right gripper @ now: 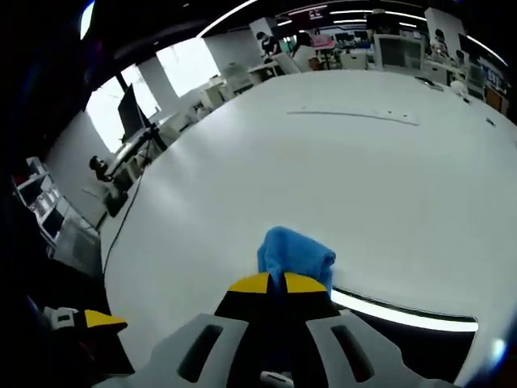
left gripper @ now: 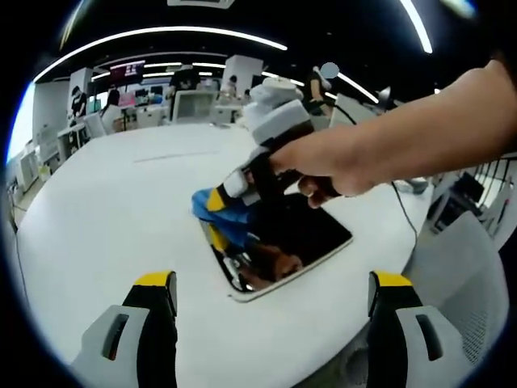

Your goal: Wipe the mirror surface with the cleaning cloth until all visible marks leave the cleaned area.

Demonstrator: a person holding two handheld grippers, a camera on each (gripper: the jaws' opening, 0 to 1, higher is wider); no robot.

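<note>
Wiping is underway: the right gripper (right gripper: 279, 283), clamped on the cloth (right gripper: 295, 255), presses it at the mirror's (left gripper: 311, 234) far corner; next, sweep across. The left gripper (left gripper: 275, 287) hovers wide open, empty.

The left gripper (left gripper: 271, 293) shows in the left gripper view with its two yellow-tipped jaws standing wide apart and nothing between them, held above the surface. In the same view a person's hand (left gripper: 331, 166) and bare forearm reach in from the right, the fingers wrapped around the handle of the right gripper (left gripper: 220, 200), which points down and to the left. In the right gripper view, the right gripper (right gripper: 276, 282) has its yellow-tipped jaws drawn together, pinching a blue cloth (right gripper: 295, 253).
</note>
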